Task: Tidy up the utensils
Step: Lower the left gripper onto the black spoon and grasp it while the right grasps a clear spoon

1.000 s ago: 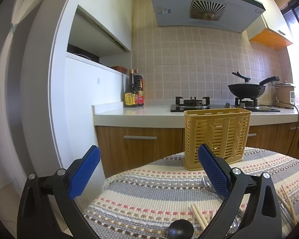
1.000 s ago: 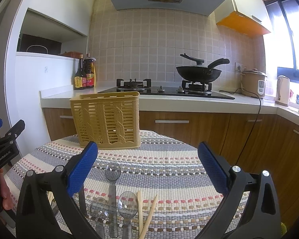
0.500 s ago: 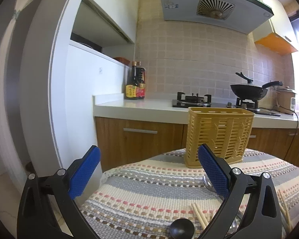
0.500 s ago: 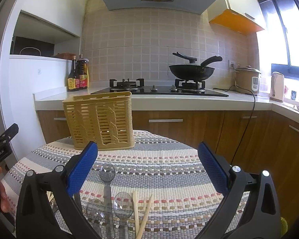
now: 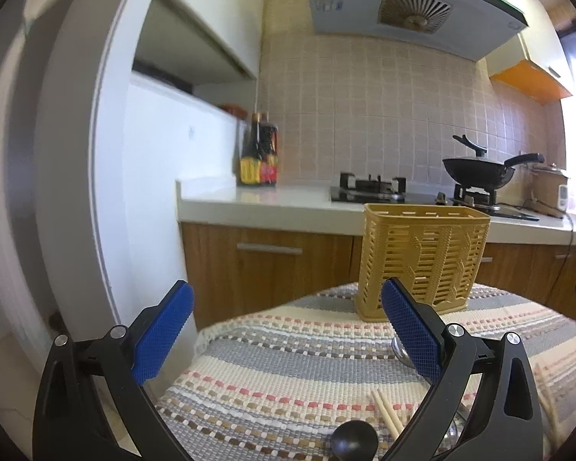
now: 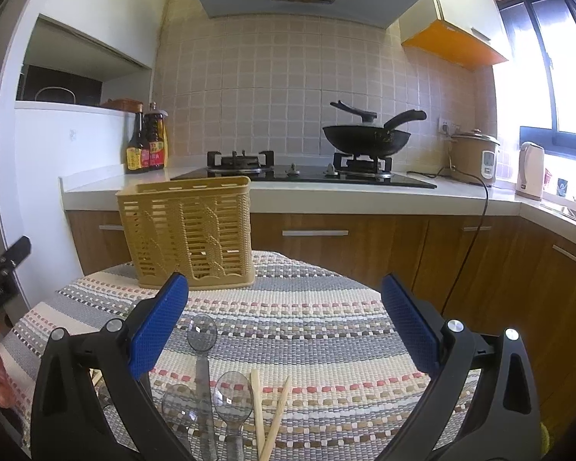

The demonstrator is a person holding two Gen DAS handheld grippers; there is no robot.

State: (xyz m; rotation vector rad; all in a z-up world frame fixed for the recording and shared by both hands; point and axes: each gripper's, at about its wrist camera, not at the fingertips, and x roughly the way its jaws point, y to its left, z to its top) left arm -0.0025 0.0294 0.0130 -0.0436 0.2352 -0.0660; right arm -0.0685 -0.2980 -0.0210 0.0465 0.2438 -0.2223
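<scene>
A yellow slotted utensil basket [image 6: 190, 232] stands upright at the far side of a round table with a striped cloth [image 6: 307, 330]; it also shows in the left wrist view [image 5: 422, 257]. Clear plastic spoons [image 6: 232, 395] and a pair of wooden chopsticks [image 6: 268, 415] lie on the cloth near the front. My right gripper [image 6: 284, 330] is open and empty above them. My left gripper [image 5: 288, 338] is open and empty over the table's left edge, with chopsticks [image 5: 388, 411] and a black ladle bowl [image 5: 353, 441] below it.
A kitchen counter [image 6: 364, 196] with a gas hob, a black wok [image 6: 366, 140], sauce bottles [image 6: 146, 150], a rice cooker [image 6: 474, 155] and a kettle runs behind the table. A white wall column [image 5: 76, 192] stands to the left.
Both cameras have tilted and shifted slightly, so the basket and counter sit lower in view. Both grippers stay open; nothing on the table has moved.
</scene>
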